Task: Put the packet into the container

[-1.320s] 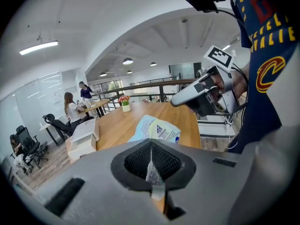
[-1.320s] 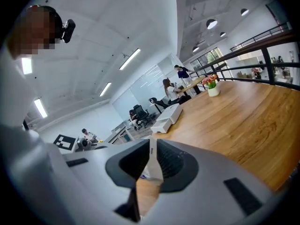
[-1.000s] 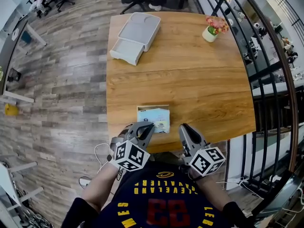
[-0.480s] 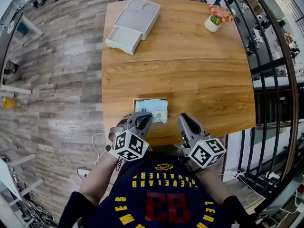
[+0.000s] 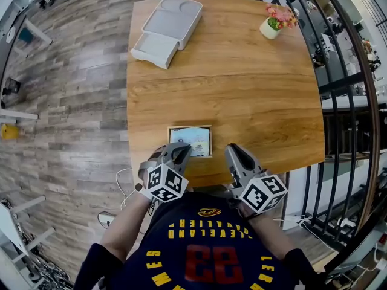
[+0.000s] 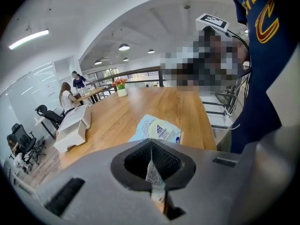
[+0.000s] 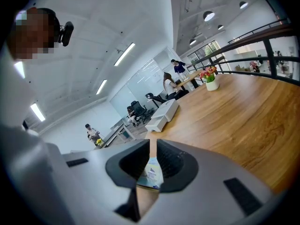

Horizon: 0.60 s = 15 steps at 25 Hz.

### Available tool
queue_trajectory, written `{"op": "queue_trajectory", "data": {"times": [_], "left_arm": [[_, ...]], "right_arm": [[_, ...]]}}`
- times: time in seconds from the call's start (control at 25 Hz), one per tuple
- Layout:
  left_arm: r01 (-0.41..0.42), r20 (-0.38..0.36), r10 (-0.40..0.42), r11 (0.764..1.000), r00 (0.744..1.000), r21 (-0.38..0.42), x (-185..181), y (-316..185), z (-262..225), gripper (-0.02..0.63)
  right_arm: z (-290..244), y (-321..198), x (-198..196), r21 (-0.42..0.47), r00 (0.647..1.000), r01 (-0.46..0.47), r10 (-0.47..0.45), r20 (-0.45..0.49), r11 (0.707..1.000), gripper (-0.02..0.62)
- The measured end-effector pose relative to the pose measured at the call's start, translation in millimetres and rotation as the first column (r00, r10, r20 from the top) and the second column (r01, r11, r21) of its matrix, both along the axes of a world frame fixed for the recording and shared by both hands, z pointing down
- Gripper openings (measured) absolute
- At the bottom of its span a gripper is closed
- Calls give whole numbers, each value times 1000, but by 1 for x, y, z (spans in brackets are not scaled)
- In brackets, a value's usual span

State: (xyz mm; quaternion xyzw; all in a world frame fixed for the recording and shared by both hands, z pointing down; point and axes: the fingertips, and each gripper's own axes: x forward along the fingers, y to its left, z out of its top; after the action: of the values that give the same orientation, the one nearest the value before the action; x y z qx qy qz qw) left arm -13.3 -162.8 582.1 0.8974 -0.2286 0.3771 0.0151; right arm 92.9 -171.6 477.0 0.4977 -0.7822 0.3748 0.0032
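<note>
The left gripper (image 5: 184,151) is clamped on the near left corner of the packet (image 5: 192,140); in the left gripper view a strip of printed wrapper stands pinched between the closed black pads. The packet is pale blue and white with a dark blue triangular logo and a block of fine print that is too small to read. It lies flat near the front edge of the wooden table (image 5: 242,89), directly in front of the person, with a thin brown border (image 5: 170,139) showing round it; what that border belongs to cannot be told. The white container (image 5: 166,29) sits at the far left corner of the table, well apart from the packet. A small white flower pot (image 5: 270,28) with pink blooms stands at the far right corner.

The right gripper (image 5: 233,151) hangs just to the right of the packet, not touching it, its jaws a narrow slit apart with nothing between the pads.

The person's navy shirt (image 5: 205,246) reads "CLEVELAND" and "23" in yellow and red, seen upside down
</note>
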Motion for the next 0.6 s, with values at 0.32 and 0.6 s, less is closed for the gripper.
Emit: {"op": "queue_trajectory", "data": {"times": [0.32, 0.6], "left_arm": [[-8, 17, 8, 1000, 1000, -22, 3, -1, 14, 6], [-12, 52, 15, 999, 999, -48, 6, -1, 27, 6]], "right_arm": [[2, 0, 1, -12, 1000, -4, 4, 4, 1000, 54], [5, -2, 3, -29, 1000, -11, 11, 13, 1000, 54]]}}
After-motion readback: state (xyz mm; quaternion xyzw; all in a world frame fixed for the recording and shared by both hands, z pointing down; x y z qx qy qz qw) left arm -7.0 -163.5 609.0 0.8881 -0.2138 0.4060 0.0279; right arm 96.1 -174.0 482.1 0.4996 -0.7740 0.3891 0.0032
